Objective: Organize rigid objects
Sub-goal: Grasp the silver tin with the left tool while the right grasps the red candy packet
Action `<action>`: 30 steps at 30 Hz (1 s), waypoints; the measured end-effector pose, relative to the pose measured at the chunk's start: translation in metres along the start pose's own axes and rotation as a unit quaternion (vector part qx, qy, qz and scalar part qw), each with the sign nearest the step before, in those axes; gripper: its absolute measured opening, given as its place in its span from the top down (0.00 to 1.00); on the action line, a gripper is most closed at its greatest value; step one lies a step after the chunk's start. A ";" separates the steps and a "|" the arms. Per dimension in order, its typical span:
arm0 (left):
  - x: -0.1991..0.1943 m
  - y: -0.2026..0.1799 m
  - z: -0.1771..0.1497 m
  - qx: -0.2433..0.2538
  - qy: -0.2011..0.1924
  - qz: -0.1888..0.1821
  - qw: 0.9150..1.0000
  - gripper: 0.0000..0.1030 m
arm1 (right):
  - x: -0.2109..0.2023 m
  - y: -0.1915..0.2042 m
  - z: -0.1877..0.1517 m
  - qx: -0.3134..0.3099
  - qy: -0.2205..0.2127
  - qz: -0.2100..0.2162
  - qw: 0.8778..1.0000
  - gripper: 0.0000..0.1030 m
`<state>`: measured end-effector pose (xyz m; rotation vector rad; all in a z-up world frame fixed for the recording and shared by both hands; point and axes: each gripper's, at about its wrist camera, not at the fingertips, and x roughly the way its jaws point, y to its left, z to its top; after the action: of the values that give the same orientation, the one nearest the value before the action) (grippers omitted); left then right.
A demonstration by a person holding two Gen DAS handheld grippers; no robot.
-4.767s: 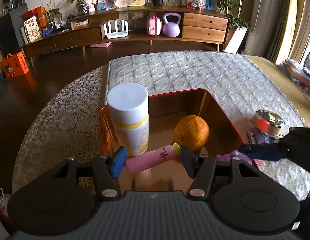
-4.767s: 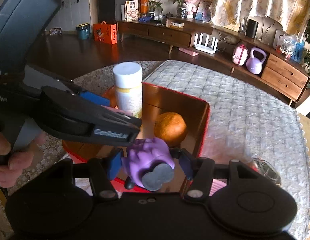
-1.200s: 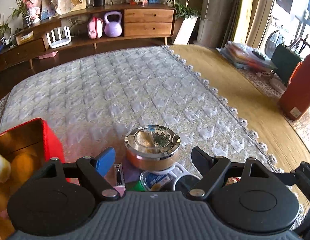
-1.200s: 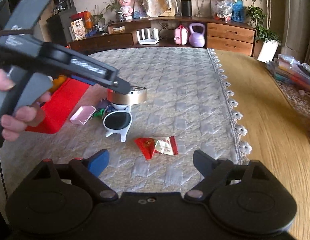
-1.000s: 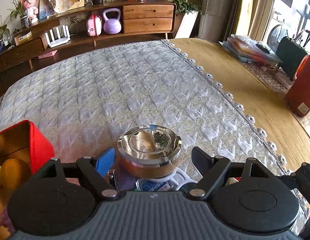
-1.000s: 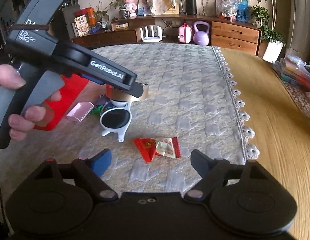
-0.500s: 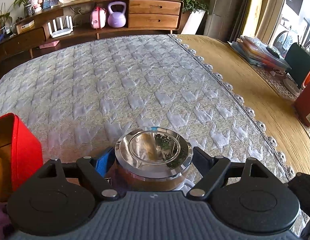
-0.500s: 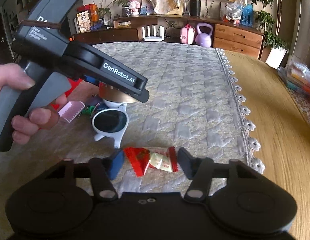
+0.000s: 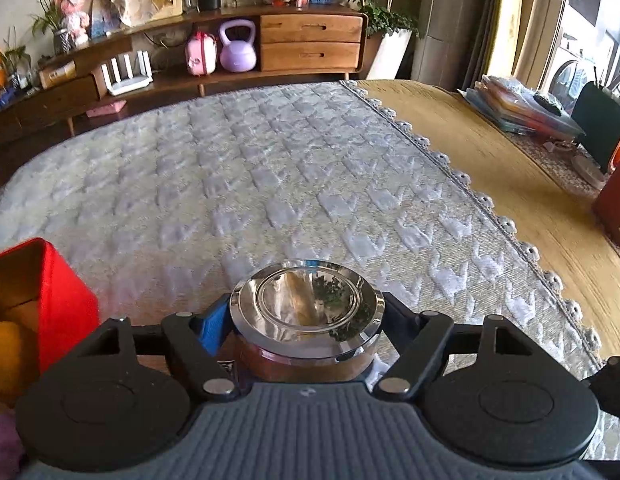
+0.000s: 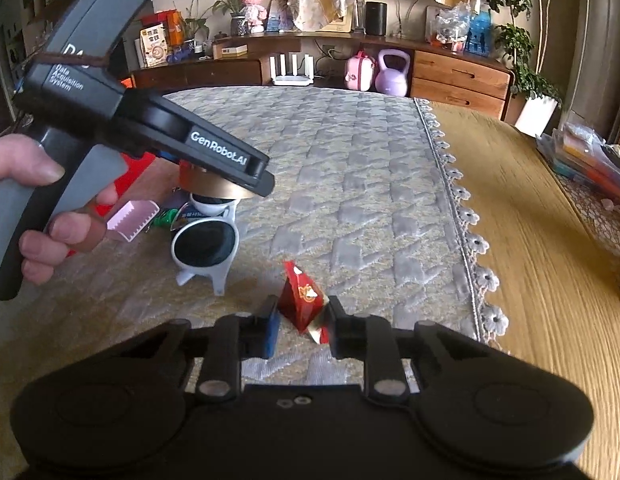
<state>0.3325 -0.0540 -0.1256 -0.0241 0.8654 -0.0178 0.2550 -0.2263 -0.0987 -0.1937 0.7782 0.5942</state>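
A round tin [image 9: 306, 300] with a mirror-bright lid and a copper-brown body sits between the fingers of my left gripper [image 9: 306, 320]. Its jaws are closing, and the blue pad [image 9: 214, 328] and the far finger touch the tin's sides. In the right wrist view the tin [image 10: 214, 192] shows under that gripper, just above a small pile. My right gripper [image 10: 302, 324] is low over the cloth. Its jaws are closing on a red candy packet [image 10: 302, 296], which stands crumpled upright between the pads.
A red box [image 9: 66, 300] with an orange [image 9: 6, 340] inside stands at the left. Under the tin lie a white holder with a black round face [image 10: 206, 244], a pink comb-like piece [image 10: 132, 220] and green scraps. The quilted cloth [image 9: 270, 184] ends in a lace edge; bare wood [image 9: 529, 200] lies to the right.
My left gripper moved in around the tin and its jaws narrowed onto it. My right gripper's jaws went from wide apart to pinching the candy packet, which folded up from flat.
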 end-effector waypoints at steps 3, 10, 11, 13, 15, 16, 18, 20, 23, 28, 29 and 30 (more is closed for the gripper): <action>-0.005 0.002 -0.001 -0.003 -0.001 -0.001 1.000 0.25 | -0.002 0.000 0.002 0.005 0.000 0.002 1.000 0.79; -0.027 0.007 -0.002 -0.006 -0.005 -0.008 1.000 0.25 | -0.019 0.001 0.009 0.022 -0.007 -0.001 1.000 0.79; -0.031 0.008 -0.002 -0.007 -0.005 -0.010 1.000 0.25 | -0.023 0.001 0.010 0.026 -0.008 0.000 1.000 0.79; -0.039 0.010 -0.003 -0.008 -0.005 -0.013 1.000 0.25 | -0.030 0.002 0.013 0.032 -0.011 0.001 0.999 0.79; -0.048 0.011 -0.004 -0.007 -0.006 -0.019 1.000 0.25 | -0.037 0.004 0.016 0.034 -0.015 0.002 0.999 0.79; -0.052 0.011 -0.005 -0.006 -0.007 -0.022 1.000 0.25 | -0.041 0.005 0.017 0.035 -0.017 0.002 0.999 0.79; -0.062 0.013 -0.007 -0.003 -0.009 -0.025 1.000 0.25 | -0.048 0.010 0.019 0.039 -0.022 0.004 0.999 0.79; -0.071 0.015 -0.009 -0.002 -0.011 -0.029 1.000 0.25 | -0.055 0.015 0.023 0.038 -0.025 0.008 0.999 0.79; -0.088 0.020 -0.012 -0.002 -0.015 -0.032 0.999 0.25 | -0.066 0.026 0.028 0.033 -0.031 0.014 0.999 0.79; -0.115 0.035 -0.021 -0.011 -0.013 -0.035 0.999 0.25 | -0.080 0.045 0.036 0.020 -0.038 0.026 0.999 0.79; -0.120 0.038 -0.023 -0.011 -0.014 -0.035 0.999 0.25 | -0.082 0.049 0.037 0.017 -0.039 0.029 0.999 0.79; -0.126 0.041 -0.025 -0.011 -0.015 -0.034 0.999 0.25 | -0.084 0.054 0.039 0.015 -0.040 0.032 0.999 0.79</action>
<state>0.2323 -0.0101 -0.0468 -0.0737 0.8337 -0.0713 0.2011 -0.2039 -0.0086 -0.1177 0.7177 0.6463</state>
